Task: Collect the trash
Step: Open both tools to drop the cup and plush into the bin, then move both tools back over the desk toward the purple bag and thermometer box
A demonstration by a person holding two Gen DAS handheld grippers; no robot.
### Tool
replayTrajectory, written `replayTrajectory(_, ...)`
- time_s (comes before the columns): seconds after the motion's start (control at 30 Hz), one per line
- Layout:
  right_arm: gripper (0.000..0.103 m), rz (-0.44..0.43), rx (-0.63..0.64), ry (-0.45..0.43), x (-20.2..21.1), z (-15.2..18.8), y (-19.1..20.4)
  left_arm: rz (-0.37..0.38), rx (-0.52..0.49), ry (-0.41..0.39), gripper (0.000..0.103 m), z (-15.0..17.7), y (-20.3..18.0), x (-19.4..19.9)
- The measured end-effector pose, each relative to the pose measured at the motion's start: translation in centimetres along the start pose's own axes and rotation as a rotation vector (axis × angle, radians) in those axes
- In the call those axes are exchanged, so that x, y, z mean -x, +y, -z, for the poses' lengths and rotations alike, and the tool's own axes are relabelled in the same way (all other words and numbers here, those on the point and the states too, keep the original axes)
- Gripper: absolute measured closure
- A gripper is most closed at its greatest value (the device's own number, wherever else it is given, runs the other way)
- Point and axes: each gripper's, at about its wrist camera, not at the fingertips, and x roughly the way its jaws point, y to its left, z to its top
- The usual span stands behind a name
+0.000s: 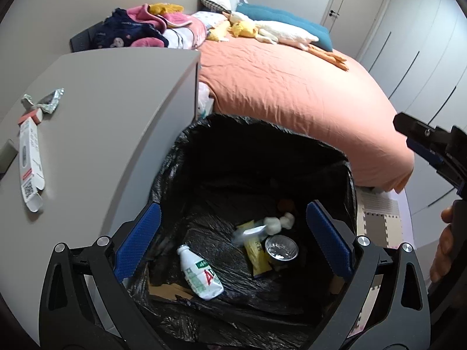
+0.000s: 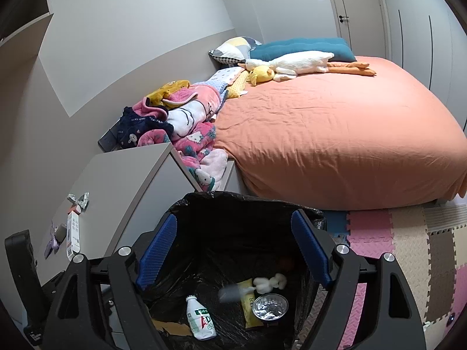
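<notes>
Trash (image 1: 201, 274) in bin (image 1: 335, 151), below spread left tongs (image 1: 233, 242)

**Bedroom surroundings**

A bed with a wrinkled orange cover (image 2: 335, 134) carries a long white plush goose (image 2: 294, 62), a yellow plush duck (image 2: 261, 74), a teal cushion (image 2: 303, 47) and heaped pink patterned blankets (image 2: 186, 122). Pastel interlocking foam mats (image 2: 408, 250) cover the floor beside it.
</notes>
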Motion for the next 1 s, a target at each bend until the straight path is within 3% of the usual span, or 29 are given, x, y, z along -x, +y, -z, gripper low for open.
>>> replayTrajectory(0.37,0.022,-0.036,0.052,0.022,-1.3,0.5,3.0,-0.036,0.023,-0.028,0.007,0.3,2.0,0.9)
replayTrajectory(1.0,0.021,-0.159,0.157,0.043,-3.5,1.2,11.3,-0.131,0.154,-0.087,0.006,0.8,9.8,3.9)
